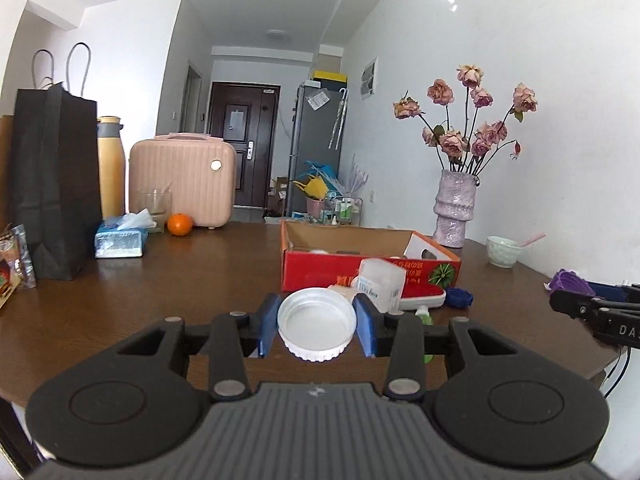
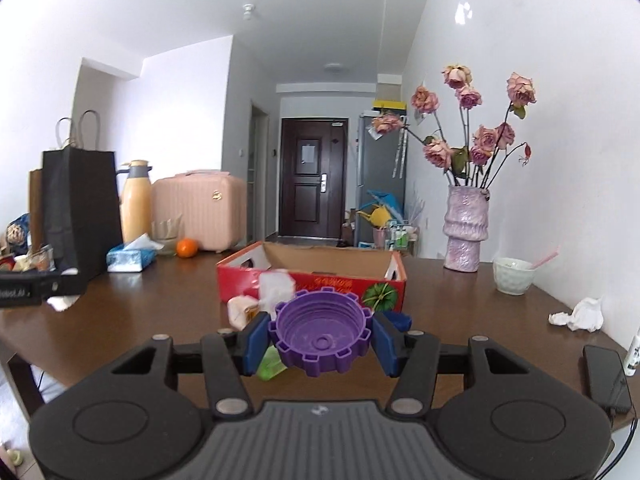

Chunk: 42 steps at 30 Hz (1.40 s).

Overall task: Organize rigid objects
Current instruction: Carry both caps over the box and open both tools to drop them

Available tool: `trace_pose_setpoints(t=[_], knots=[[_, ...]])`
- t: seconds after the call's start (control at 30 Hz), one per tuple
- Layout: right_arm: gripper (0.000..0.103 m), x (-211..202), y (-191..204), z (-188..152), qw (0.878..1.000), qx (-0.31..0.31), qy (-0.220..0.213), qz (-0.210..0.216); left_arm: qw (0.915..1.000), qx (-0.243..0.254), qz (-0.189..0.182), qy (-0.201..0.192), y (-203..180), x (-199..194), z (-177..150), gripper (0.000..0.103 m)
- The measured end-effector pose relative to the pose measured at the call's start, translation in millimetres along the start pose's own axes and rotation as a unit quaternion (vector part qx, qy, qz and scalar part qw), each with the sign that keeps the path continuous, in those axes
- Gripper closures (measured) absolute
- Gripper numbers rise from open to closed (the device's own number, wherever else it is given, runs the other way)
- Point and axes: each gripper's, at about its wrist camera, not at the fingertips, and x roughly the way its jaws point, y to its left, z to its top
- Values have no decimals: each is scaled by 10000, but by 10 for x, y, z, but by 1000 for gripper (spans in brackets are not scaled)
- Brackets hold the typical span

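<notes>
— So, what have I got in each hand, and how will they behave?

— Two lids, both light and stiff by the look of them. My left gripper [image 1: 316, 326] has the white lid [image 1: 317, 322] pinched across its width, hollow side facing the camera, held above the table [image 1: 160, 300] just short of the red cardboard box [image 1: 360, 272]. Smooth plastic with a fine ribbed rim — I'd judge it a bit slippery, so the ribbing is the place to bear on, and that's where the blue pads [image 1: 366, 324] sit.

— And the right?

— My right gripper [image 2: 320, 338] is closed on the purple notched lid [image 2: 320, 332], jaws partly apart because the lid fills the gap. It hangs in front of the same box [image 2: 312, 280], also hollow side toward me. The teeth round its edge give the pads something to lock against, so I think it's less likely to slide than the white one.

— Anything fragile?

— Not these; neither should crack if dropped into the box. The loose bits on the table before the box — a clear container [image 1: 380, 284], a green bottle [image 2: 272, 366] — are untouched by either claw
</notes>
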Motion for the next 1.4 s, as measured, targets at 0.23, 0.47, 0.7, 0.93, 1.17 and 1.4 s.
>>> trace_pose_setpoints(t=[0.23, 0.47, 0.7, 0.93, 1.17, 1.4], knots=[[50, 644, -276, 472, 9999, -66, -111, 73, 9994, 118, -138, -279, -5, 734, 583, 63], [50, 1805, -757, 1225, 9968, 208, 164, 761, 9979, -45, -603, 210, 223, 2169, 1384, 63], [50, 3606, -1040, 1737, 9877, -1, 1234, 959, 9864, 46, -642, 1513, 307, 4052, 1611, 63], [49, 5299, -983, 1346, 9538, -709, 2900, 341, 9575, 468, -335, 2828, 300, 5278, 1223, 62], [43, 5728, -758, 953, 9356, -1280, 3291, -8, 9544, 629, -331, 2898, 330, 5378, 1125, 46], [35, 5370, -825, 1309, 9427, -1098, 3148, 117, 9588, 456, -371, 2779, 394, 4988, 1534, 33]])
